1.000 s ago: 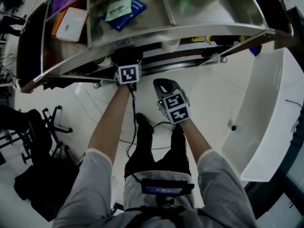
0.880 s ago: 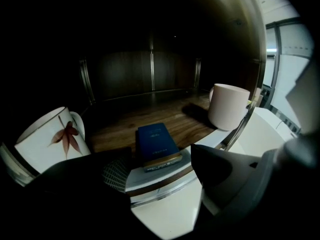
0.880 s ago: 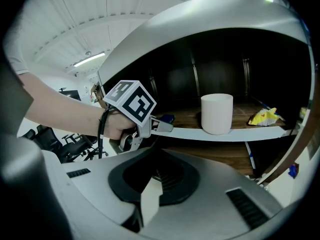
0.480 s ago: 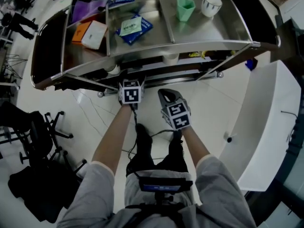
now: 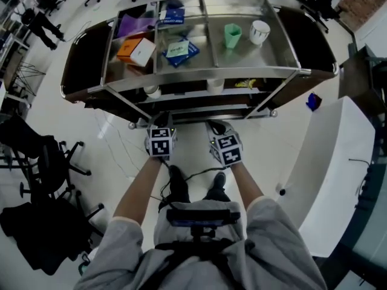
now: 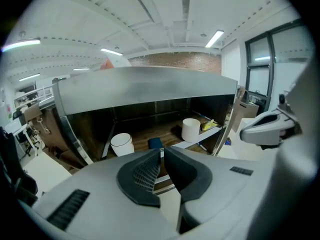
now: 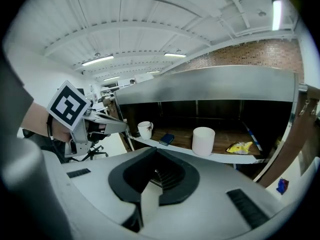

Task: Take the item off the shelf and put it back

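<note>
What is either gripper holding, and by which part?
Nothing. The left gripper has its jaws closing with nothing between them; the right gripper has its jaws together, empty.

I see a silver steel shelf (image 5: pixel 199 77). On top there is a green cup (image 5: pixel 233 35), a white mug (image 5: pixel 259 32), a blue packet (image 5: pixel 180 49), an orange box (image 5: pixel 128 46), a white box (image 5: pixel 144 52) and a purple bag (image 5: pixel 134 24). Lower down lies a yellow wrapper (image 7: pixel 240 147). The 2 marker cubes (image 5: pixel 160 145) carry black-and-white squares. The sleeves (image 5: pixel 121 252) are grey.
</note>
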A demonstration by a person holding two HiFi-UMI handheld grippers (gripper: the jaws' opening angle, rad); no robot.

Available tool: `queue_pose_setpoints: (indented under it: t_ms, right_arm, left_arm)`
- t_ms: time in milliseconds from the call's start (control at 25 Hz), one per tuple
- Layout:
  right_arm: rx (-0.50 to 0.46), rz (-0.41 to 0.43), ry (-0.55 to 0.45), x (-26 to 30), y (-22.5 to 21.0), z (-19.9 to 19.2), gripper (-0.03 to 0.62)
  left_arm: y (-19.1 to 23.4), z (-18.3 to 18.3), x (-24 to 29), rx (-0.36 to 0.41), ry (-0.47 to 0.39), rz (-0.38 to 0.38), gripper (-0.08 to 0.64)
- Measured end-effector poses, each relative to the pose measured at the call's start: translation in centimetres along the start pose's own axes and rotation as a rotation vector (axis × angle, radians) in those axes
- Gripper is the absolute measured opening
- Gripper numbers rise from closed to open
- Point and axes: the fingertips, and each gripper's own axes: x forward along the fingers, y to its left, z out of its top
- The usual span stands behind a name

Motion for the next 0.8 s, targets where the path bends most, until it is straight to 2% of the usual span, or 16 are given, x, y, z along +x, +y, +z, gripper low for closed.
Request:
queue_pose_setpoints:
  t_ms: [80,400,800]
  right_arm:
    - [0.006,0.001,-0.011,-0.9,-0.1,0.0,0.009]
    - [-0.003,-0.025,-0.011,-4.0,-1.2,-1.3,0.009]
    - [0.021,-0.069,-0.006,-7.3,-2.7,-3.1,0.009]
  left_arm:
    - [0.0,0.1,-1.9,-0.017,-0.012,0.011,0.008]
    - [-0.2,-1.3,-7.6,-0.11,-0.052,-0.003,0.007]
    - [0.1,-2.6,-11.1,-0.192,-0.095,-0.008,0.006]
